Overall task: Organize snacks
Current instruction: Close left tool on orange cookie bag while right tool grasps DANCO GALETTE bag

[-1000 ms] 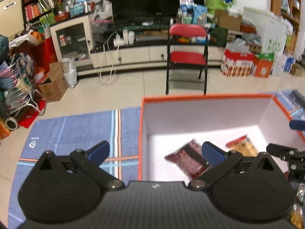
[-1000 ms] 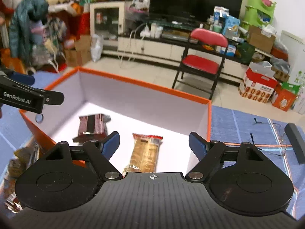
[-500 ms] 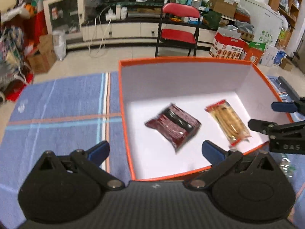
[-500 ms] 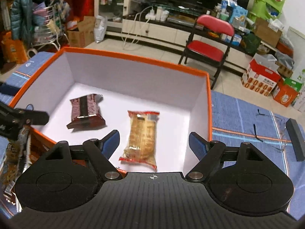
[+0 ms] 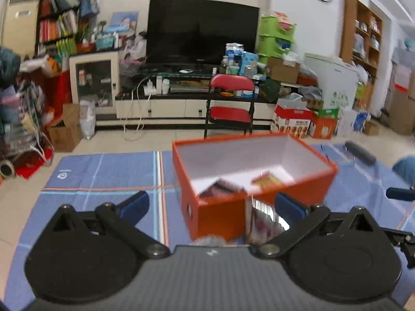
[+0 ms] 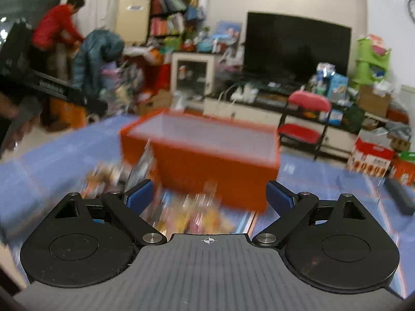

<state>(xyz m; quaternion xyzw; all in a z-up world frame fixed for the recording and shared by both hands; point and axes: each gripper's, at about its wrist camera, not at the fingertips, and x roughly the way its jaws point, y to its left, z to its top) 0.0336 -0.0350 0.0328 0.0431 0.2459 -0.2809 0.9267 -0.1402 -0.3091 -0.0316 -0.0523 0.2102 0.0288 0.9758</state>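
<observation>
Snacks (image 6: 197,215) lie blurred on the blue table (image 5: 109,171) just ahead of the right tongs (image 6: 208,197), whose jaws have just been widening with nothing between them. Beyond stands the orange box (image 5: 220,215), two packets (image 5: 223,188) inside, ahead of the open, empty left tongs (image 5: 211,204).

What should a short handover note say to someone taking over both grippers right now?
Left gripper: open, empty. Right gripper: open, empty, its jaws have just been opening wider.
Orange box sits on the blue mat, holding a dark red packet and a yellow packet.
Done: two snacks boxed.
Left: the loose snack pile in front of the box, too blurred to count.
</observation>
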